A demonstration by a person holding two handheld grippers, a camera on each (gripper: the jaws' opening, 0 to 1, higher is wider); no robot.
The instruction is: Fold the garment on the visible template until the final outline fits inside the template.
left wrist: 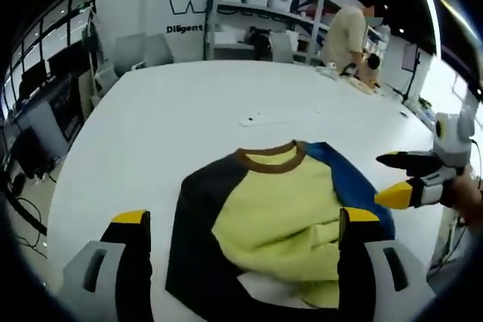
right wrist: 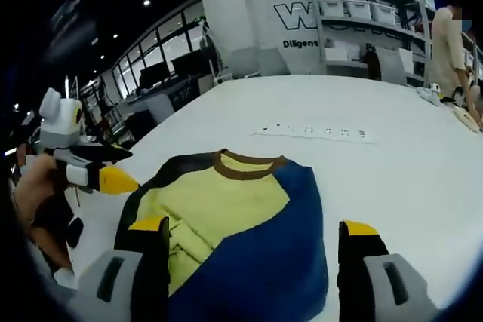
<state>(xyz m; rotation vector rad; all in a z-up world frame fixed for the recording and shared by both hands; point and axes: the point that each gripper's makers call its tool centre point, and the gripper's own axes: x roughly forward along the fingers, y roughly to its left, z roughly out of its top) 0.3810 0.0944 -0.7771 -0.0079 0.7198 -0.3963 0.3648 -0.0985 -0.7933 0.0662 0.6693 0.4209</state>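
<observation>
yellow-fronted garment (left wrist: 275,216) partly folded on white table (left wrist: 151,126), open room all round; left gripper (left wrist: 245,224), right gripper (right wrist: 253,231) spread, empty

garment (left wrist: 272,224) hem: hidden behind jaws | wall lettering (right wrist: 296,14): cut off by shelving

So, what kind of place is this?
Probably a lab or workshop: a big white table, storage shelves holding bins, and computer monitors alongside.
</observation>
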